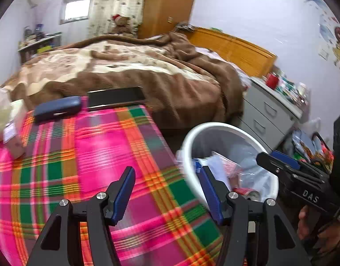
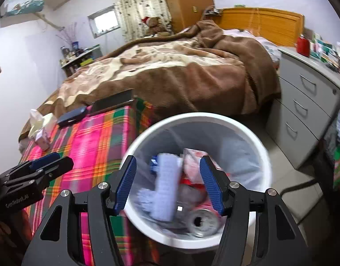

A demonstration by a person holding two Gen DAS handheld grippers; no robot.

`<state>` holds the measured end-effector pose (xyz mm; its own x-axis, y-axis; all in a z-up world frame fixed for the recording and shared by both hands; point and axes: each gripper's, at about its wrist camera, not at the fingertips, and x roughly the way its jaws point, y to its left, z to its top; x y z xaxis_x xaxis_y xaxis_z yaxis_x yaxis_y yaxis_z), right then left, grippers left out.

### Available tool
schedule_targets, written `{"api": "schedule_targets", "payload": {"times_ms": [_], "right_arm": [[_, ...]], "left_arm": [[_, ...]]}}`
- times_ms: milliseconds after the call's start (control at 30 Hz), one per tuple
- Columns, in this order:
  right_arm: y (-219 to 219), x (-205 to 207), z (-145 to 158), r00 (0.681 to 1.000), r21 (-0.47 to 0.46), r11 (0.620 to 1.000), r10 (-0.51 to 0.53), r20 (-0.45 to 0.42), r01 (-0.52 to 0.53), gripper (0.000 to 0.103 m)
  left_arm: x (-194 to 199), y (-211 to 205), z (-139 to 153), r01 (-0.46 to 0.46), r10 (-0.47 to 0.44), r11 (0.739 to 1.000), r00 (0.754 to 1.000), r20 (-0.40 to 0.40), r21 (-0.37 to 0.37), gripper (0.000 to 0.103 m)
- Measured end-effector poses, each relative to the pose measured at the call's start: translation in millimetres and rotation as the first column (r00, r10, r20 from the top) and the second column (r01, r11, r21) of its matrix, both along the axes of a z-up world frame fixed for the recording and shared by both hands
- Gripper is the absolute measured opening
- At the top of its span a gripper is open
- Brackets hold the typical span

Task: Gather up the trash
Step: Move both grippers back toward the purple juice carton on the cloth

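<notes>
A white trash bin (image 1: 188, 139) with a clear liner stands on the floor beside a table covered in pink plaid cloth (image 1: 99, 155). My left gripper (image 1: 167, 170) hangs open over the cloth's right edge with nothing between its fingers. My right gripper (image 2: 169, 158) is open above the bin (image 2: 192, 117), also with nothing between its fingers. Inside the bin lie a pale lavender wad (image 2: 165, 184), a red and white wrapper (image 2: 191, 161) and a drink can (image 2: 203, 221). Crumpled plastic and a tissue pack (image 1: 8, 122) lie at the cloth's far left.
A dark blue case (image 1: 57, 109) and a black tablet (image 1: 115, 98) rest at the cloth's far edge. Behind is a bed with a brown blanket (image 1: 147, 71). A grey drawer cabinet (image 2: 302, 110) stands right of the bin, with bags (image 1: 311, 148) on the floor.
</notes>
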<state>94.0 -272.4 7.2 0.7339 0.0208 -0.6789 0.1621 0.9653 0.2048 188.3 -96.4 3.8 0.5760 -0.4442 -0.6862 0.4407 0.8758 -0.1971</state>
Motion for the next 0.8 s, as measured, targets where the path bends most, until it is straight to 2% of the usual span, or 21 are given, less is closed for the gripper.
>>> {"api": "schedule_targets", "payload": {"times_ms": [433, 800], "right_arm": [[61, 32, 4, 0.992, 0.023, 0.992, 0.121, 0.031, -0.122, 0.061], [111, 65, 8, 0.971, -0.033, 0.972, 0.233, 0.049, -0.232, 0.061]], "left_arm": [[12, 89, 4, -0.195, 0.193, 0.980, 0.980, 0.041, 0.043, 0.060], [39, 163, 0, -0.373, 0.371, 0.927, 0.928, 0.037, 0.039, 0.065]]}}
